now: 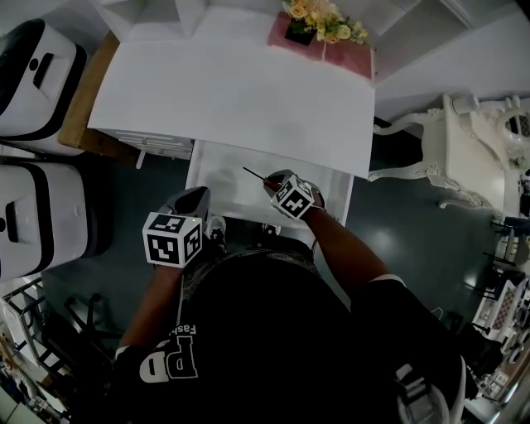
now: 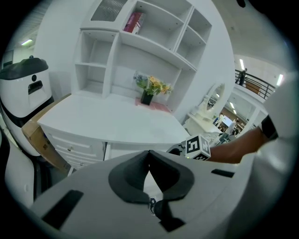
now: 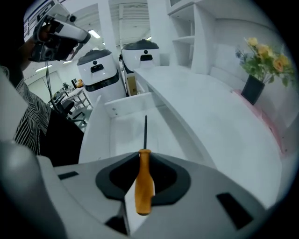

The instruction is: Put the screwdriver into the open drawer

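The screwdriver (image 3: pixel 144 186) has an orange handle and a thin black shaft (image 1: pixel 252 173). My right gripper (image 3: pixel 141 156) is shut on the handle, and the shaft points forward over the open white drawer (image 3: pixel 96 135). In the head view the right gripper (image 1: pixel 273 180) hangs over the drawer's right half, just in front of the desk edge. The drawer (image 1: pixel 196 178) is pulled out below the desk top and its inside looks bare. My left gripper (image 1: pixel 197 201) is at the drawer's near left corner. Its pads meet with nothing between them (image 2: pixel 148 154).
The white desk top (image 1: pixel 240 91) carries a vase of yellow flowers (image 1: pixel 319 25) on a pink mat at the back. Two white machines (image 1: pixel 33 74) and a cardboard box (image 1: pixel 79 108) stand to the left. An ornate white chair (image 1: pixel 464 157) stands to the right.
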Action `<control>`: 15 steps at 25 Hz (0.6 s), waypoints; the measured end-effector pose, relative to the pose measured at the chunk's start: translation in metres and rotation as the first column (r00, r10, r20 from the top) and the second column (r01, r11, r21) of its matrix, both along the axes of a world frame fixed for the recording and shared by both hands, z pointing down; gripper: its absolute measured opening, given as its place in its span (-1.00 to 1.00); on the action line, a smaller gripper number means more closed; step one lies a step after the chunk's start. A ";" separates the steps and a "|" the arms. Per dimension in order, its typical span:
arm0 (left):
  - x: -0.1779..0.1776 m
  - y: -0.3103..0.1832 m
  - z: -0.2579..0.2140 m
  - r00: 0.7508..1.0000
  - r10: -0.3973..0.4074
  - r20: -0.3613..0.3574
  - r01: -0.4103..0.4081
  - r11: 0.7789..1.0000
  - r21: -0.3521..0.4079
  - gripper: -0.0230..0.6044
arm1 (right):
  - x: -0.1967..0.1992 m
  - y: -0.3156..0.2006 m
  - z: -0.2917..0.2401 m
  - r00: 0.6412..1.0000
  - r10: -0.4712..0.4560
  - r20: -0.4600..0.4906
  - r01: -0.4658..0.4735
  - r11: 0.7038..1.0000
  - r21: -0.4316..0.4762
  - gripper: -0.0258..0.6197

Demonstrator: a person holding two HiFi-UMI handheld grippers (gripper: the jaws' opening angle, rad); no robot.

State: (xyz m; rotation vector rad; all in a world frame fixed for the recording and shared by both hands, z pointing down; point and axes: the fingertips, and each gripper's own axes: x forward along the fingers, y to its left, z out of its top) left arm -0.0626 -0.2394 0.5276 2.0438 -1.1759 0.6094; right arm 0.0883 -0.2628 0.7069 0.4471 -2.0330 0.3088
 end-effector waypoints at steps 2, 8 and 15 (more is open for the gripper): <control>-0.001 -0.001 -0.001 1.000 -0.006 -0.003 0.006 1.000 0.003 -0.89 | 0.000 -0.002 0.009 0.999 -0.032 -0.034 0.032 0.999 0.004 -0.69; -0.007 0.001 -0.001 1.000 -0.024 0.006 0.024 1.000 -0.004 -0.89 | 0.001 -0.009 0.036 0.975 -0.156 -0.160 0.163 0.986 0.030 -0.69; -0.006 0.006 0.003 0.999 -0.040 -0.002 0.040 0.999 -0.027 -0.89 | -0.003 -0.015 0.056 0.959 -0.196 -0.205 0.204 0.979 0.019 -0.69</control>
